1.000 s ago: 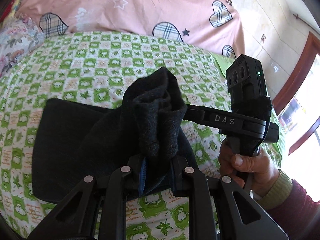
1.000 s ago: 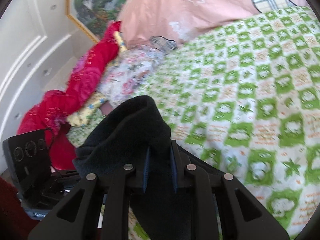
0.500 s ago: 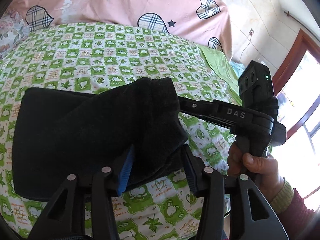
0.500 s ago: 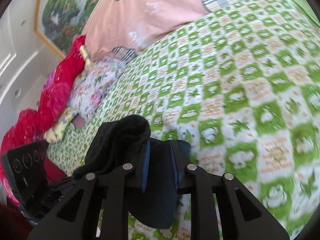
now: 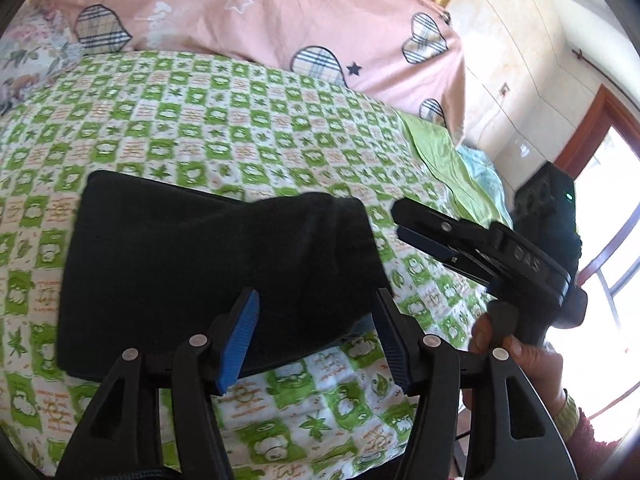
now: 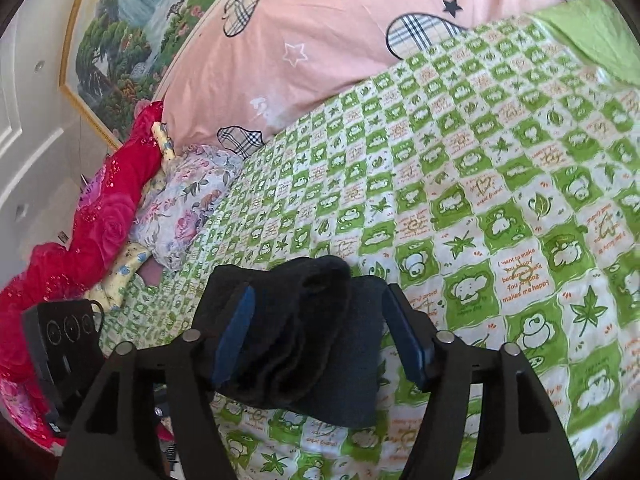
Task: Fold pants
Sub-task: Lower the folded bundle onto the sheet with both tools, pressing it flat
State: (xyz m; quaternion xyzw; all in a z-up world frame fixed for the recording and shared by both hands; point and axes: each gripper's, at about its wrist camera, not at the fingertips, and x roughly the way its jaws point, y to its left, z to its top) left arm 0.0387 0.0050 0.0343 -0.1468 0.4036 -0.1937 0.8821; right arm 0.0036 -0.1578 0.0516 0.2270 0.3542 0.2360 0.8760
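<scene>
The black pants lie folded into a flat rectangle on the green checked bed sheet. My left gripper is open, its blue-padded fingers spread on either side of the fold's near right corner, not gripping it. In the right wrist view the pants show as a dark folded edge between the spread fingers of my right gripper, which is open. The right gripper also shows in the left wrist view, just right of the pants and apart from them.
A pink quilt with plaid hearts lies along the far side of the bed. A floral pillow and a red blanket lie at the left. A green cloth lies at the bed's right edge, by a window.
Both grippers opened and let go of the pants. The raised, bunched cloth dropped and now lies flat as a fold. The right gripper drew back to the right.
</scene>
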